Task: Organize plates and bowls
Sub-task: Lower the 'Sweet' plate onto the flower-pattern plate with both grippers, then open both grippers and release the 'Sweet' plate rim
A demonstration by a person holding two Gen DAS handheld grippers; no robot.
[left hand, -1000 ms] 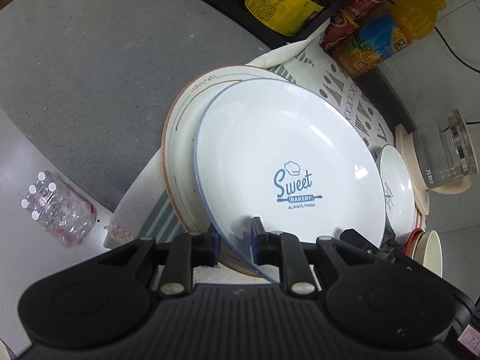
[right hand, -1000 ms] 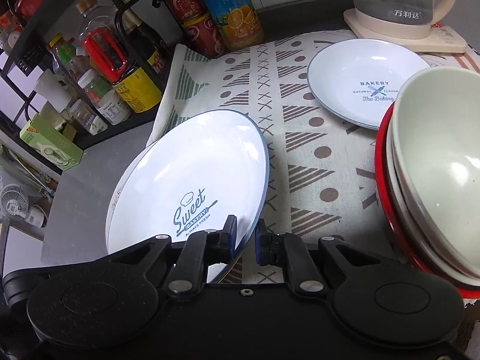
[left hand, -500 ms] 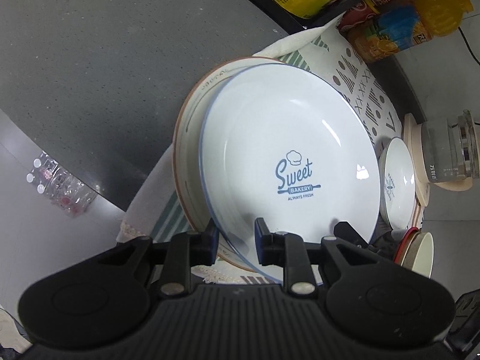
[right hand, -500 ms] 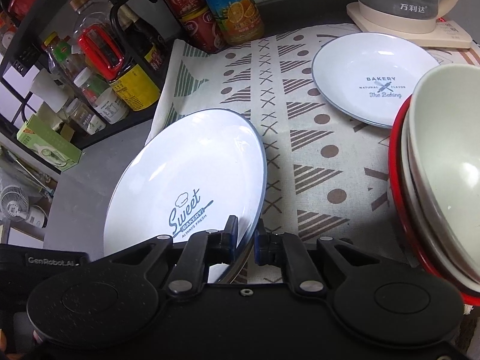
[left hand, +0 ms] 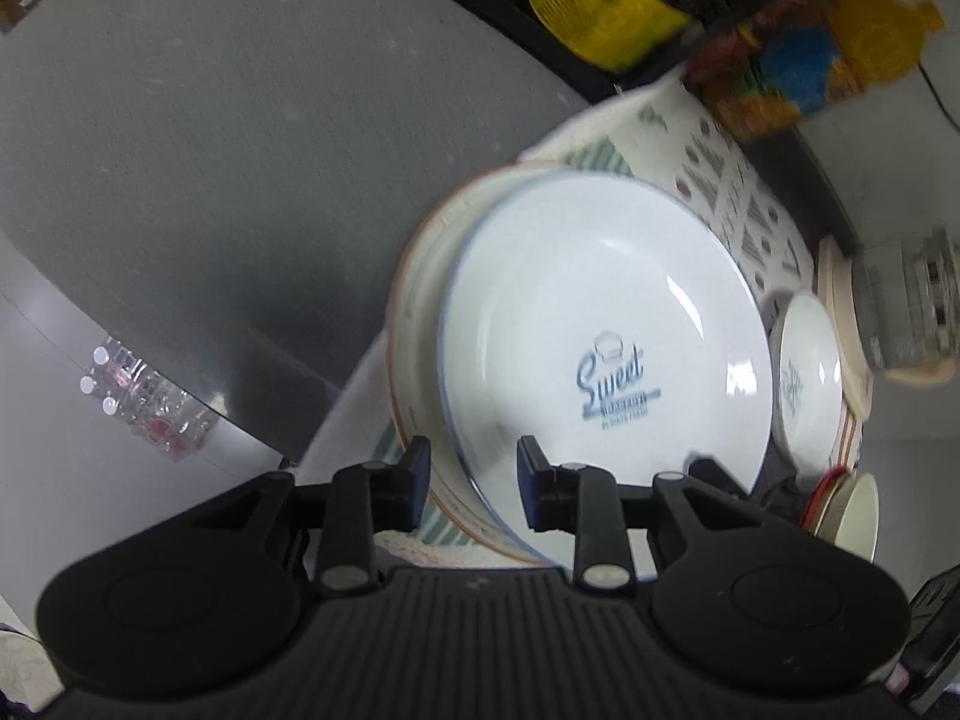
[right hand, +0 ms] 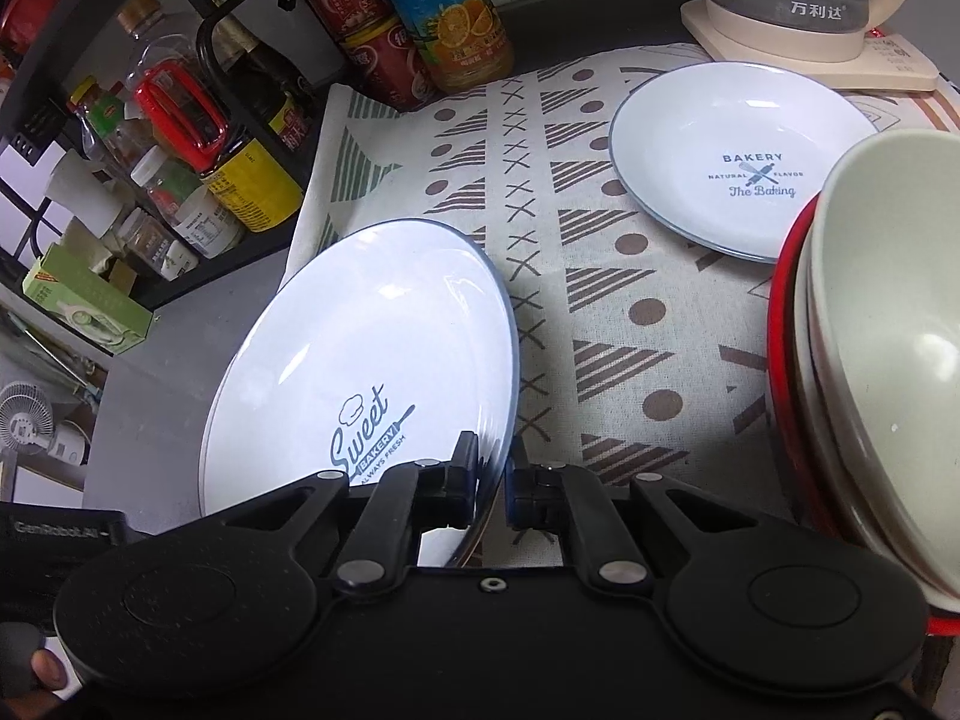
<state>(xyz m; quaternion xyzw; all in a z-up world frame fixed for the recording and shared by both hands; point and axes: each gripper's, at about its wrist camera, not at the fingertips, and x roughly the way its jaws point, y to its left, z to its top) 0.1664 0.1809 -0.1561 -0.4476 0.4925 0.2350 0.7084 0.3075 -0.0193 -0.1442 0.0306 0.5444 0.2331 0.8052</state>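
Observation:
A white "Sweet Bakery" plate (right hand: 360, 354) with a blue rim is tilted over a larger brown-rimmed plate (left hand: 420, 300). My right gripper (right hand: 492, 480) is shut on the Sweet plate's near rim. My left gripper (left hand: 474, 480) is open, its jaws straddling the other rim of the same plate (left hand: 600, 324) without pinching it. A smaller "Bakery" plate (right hand: 738, 162) lies flat on the patterned cloth (right hand: 570, 240). Stacked cream bowls (right hand: 882, 324) sit in a red bowl at the right.
A glass kettle on a cream base (right hand: 804, 6) stands behind the small plate. Cans and a juice bottle (right hand: 444, 6) line the back. A black rack of jars (right hand: 180, 138) stands at the left. Grey counter (left hand: 210, 150) lies beyond the cloth.
My left gripper's jaws have opened and let go of the Sweet plate's rim. The plate has come down closer onto the brown-rimmed plate. My right gripper keeps its hold.

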